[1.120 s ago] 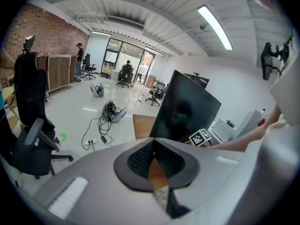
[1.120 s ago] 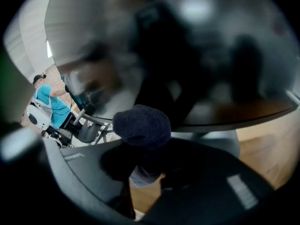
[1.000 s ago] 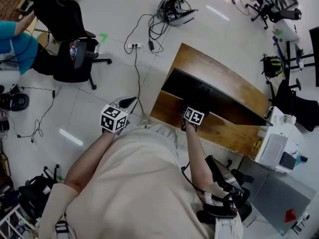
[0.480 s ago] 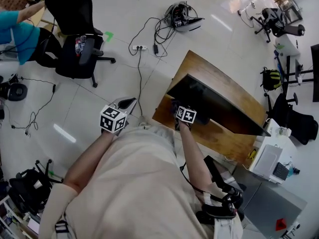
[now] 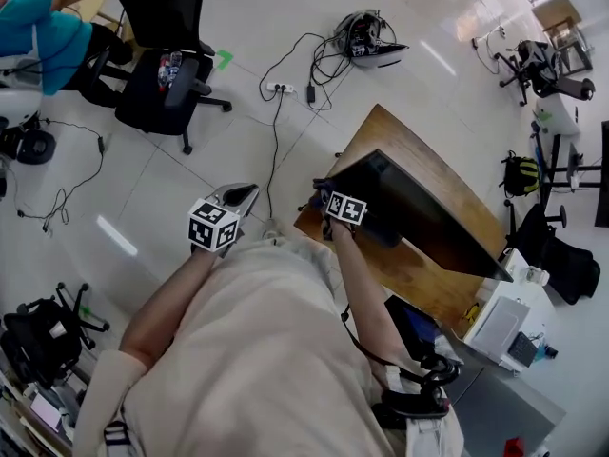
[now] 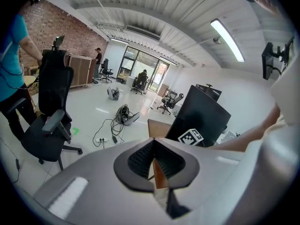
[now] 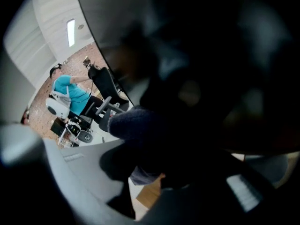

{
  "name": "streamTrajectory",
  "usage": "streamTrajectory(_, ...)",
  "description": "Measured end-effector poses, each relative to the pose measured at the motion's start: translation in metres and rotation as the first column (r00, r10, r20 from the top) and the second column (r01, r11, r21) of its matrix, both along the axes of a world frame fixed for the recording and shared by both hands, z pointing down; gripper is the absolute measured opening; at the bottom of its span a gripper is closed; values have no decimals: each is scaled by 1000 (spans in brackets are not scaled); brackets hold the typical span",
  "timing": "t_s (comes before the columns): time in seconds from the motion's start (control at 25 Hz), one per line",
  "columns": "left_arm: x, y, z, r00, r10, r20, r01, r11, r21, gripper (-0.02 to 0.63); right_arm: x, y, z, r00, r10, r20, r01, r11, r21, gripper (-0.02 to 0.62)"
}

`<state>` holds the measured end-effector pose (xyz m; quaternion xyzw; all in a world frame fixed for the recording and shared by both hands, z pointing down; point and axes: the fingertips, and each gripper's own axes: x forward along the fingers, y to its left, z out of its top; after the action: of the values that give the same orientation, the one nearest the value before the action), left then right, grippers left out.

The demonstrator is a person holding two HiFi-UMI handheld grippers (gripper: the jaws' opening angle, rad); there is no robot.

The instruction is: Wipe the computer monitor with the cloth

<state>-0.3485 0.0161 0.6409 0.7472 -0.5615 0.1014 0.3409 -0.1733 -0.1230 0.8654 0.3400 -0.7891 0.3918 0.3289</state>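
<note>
A black monitor [image 5: 419, 212] stands on a wooden desk [image 5: 381, 131]. My right gripper [image 5: 328, 198] is at the monitor's left end, shut on a dark cloth [image 5: 319, 194]. In the right gripper view the cloth [image 7: 140, 125] bulges from the jaws of the right gripper [image 7: 154, 158] and lies against the dark screen [image 7: 211, 41]. My left gripper [image 5: 240, 195] hangs over the floor to the left of the desk, apart from the monitor. In its own view the left gripper [image 6: 153, 146] is shut with nothing in it, and the monitor [image 6: 201, 114] shows beyond.
A black office chair [image 5: 166, 74] and a person in a teal top [image 5: 38, 27] are at the upper left. A power strip with cables [image 5: 281, 89] lies on the floor beside the desk. A white box [image 5: 495, 327] stands at the desk's right end.
My right gripper has slid the cloth leftwards along the screen to the monitor's left end. The left gripper has stayed put.
</note>
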Motion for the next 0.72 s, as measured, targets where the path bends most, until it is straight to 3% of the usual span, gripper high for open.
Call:
streamTrajectory(0.36,-4,3,1,1000,-10,-10,10,1000,11,5,-16,-1,-37,988,95,124,-85,993,-79,117)
streamTrajectory(0.72,11,-7,-1,999,31,-25,-30,999,33,5,-28,-15,-149,944,91,317,-91,996,-14,115)
